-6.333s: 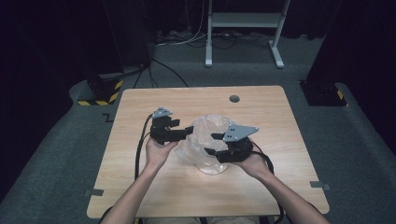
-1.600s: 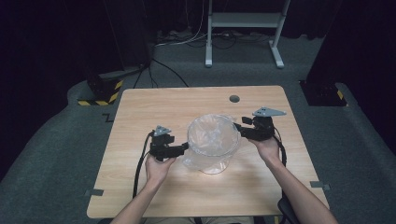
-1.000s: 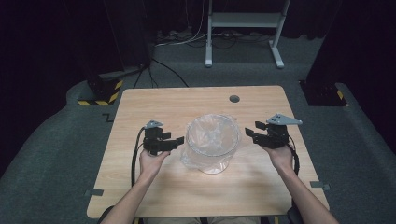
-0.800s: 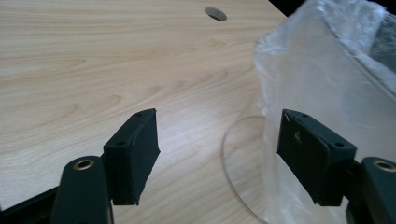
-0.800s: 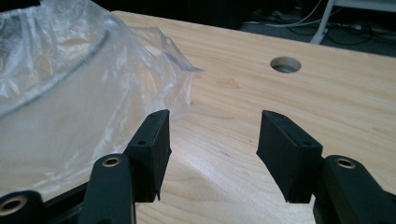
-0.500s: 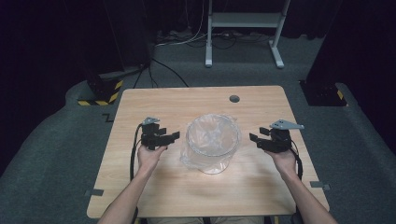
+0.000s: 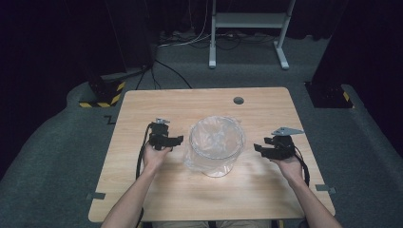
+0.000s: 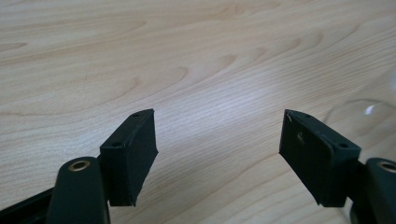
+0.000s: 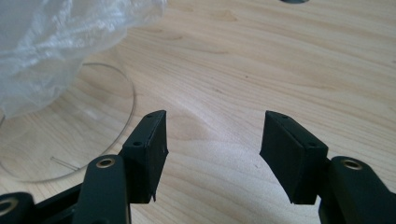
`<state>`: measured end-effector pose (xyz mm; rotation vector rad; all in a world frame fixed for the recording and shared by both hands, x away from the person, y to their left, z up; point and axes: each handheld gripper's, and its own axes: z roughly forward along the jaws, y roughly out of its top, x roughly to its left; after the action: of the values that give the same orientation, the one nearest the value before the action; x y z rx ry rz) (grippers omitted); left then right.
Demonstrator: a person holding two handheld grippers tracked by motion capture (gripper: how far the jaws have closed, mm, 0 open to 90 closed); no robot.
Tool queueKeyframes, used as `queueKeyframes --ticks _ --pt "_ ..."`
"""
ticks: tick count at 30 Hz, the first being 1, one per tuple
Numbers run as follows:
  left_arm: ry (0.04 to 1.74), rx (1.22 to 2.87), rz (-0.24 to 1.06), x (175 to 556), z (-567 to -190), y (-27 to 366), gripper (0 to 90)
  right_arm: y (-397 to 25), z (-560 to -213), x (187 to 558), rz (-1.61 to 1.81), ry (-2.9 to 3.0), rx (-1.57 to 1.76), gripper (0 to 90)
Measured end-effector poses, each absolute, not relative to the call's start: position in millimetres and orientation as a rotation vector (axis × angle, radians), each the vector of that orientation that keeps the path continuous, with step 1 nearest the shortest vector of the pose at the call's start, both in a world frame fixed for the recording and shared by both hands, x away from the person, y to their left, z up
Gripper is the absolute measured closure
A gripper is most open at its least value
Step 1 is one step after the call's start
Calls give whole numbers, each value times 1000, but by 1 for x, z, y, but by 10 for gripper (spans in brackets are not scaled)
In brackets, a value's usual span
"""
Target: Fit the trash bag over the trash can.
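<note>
Table point(image 7: 157, 107) of pale wood is sitting in the middle of the high view, with dark grey floor point(image 7: 52, 156) lying all around it. A white metal stand point(image 7: 247, 21) is standing on the floor at the top of that view, and black cables point(image 7: 161, 71) are running across the floor to its left. A black and yellow striped block point(image 7: 107, 95) is lying by the table's upper left corner.

A clear round container point(image 7: 216, 145) is standing in the middle of the table, and a crinkly clear plastic bag point(image 7: 214, 133) is sitting in it, maybe as a liner. A small dark hole point(image 7: 238, 100) is showing in the table above it.

The left gripper point(image 7: 177, 140) is hovering just left of the container, not touching it. In the left gripper view its jaws are spread wide over bare wood, gripping nothing.

The right gripper point(image 7: 259, 149) is hovering on the right side of the container, a bit apart from it. In the right gripper view its jaws are also spread wide and empty, and the bag and the container's clear base point(image 9: 70, 126) are showing at the upper left.
</note>
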<state>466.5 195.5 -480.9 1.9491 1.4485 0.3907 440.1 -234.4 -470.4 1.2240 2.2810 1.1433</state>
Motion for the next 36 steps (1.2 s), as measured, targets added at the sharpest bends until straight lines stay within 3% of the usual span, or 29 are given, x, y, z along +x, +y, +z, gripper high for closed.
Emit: queueKeyframes --ticks 10,19,30,36 --pt "1519 1966 384 472 -489 199 248 -236 -478 448 1109 2323 1234 394" --pt "1489 2015 299 474 -494 202 245 -238 -491 466 1060 2337 1304 393" --pt "1505 2053 326 469 -501 211 231 -251 -504 481 1026 2266 1358 404" --pt "1549 2105 409 471 -505 212 217 -254 -509 485 1001 2271 1384 406"
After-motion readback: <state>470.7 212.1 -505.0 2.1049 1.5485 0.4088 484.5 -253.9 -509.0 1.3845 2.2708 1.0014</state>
